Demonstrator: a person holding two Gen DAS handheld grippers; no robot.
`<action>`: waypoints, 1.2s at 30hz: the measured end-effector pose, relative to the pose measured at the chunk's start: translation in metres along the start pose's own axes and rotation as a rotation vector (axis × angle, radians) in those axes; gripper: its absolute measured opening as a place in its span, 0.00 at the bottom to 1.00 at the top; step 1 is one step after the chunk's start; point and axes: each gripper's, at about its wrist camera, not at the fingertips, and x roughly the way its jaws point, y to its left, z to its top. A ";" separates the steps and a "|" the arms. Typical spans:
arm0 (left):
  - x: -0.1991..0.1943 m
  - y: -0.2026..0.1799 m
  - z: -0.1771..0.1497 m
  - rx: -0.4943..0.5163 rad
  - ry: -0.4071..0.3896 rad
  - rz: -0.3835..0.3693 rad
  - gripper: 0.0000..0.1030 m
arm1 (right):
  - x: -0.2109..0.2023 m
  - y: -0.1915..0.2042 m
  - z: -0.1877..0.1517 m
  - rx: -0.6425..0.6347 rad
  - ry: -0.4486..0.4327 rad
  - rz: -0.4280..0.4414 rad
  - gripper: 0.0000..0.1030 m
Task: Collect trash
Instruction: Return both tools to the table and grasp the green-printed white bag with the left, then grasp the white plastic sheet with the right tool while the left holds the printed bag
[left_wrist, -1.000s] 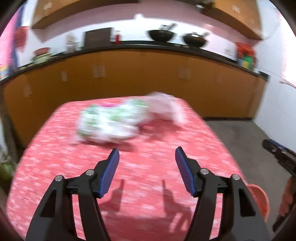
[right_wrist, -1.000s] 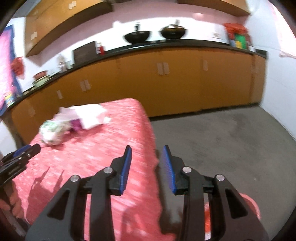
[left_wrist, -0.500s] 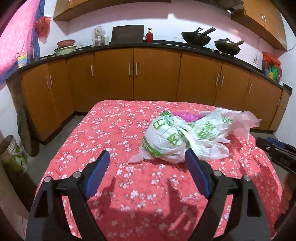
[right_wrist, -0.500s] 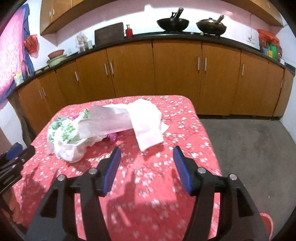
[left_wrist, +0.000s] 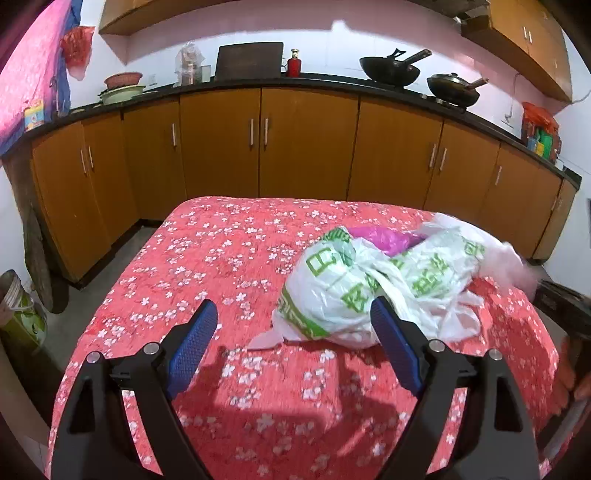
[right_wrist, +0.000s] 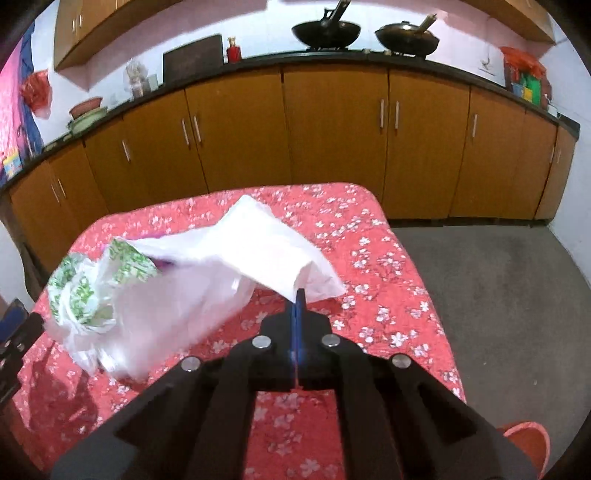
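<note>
The right gripper (right_wrist: 300, 295) is pinching the near edge of a white plastic bag (right_wrist: 266, 254), its blue fingers (right_wrist: 302, 314) pressed flat together with only the thin film between them. The bag is draping away from the tips toward the far left, sagging over a green-printed bag (right_wrist: 99, 288) that is lying on the red flowered desk (right_wrist: 388, 288). To do this step well, the hold should be staying firm while the lift is going slowly. The film looks slippery and light, so a quick pull is likely to be tugging it free or dragging the other bags along.

The left gripper (left_wrist: 291, 336) is hanging open above the near part of the desk (left_wrist: 221, 258), its fingers (left_wrist: 192, 343) spread wide and gripping nothing. In the left wrist view the green-printed bag (left_wrist: 332, 295) is sitting just beyond and to the right of the tips, partly behind the right finger, with a purple bag (left_wrist: 380, 238) showing at its far side. The left gripper is probably needing to shift right and forward to be centring on a bunched fold. A red bin (right_wrist: 528, 443) is showing on the floor at the near right, likely the place for the trash.
</note>
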 end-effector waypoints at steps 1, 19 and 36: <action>0.003 0.000 0.002 -0.004 0.005 -0.001 0.82 | -0.003 -0.001 -0.002 0.003 -0.004 0.008 0.02; 0.036 -0.022 0.011 0.030 0.093 -0.046 0.19 | -0.029 0.005 -0.018 -0.046 -0.020 0.028 0.02; -0.021 0.012 -0.013 0.020 0.037 -0.039 0.00 | -0.070 0.009 -0.029 -0.081 -0.092 0.024 0.02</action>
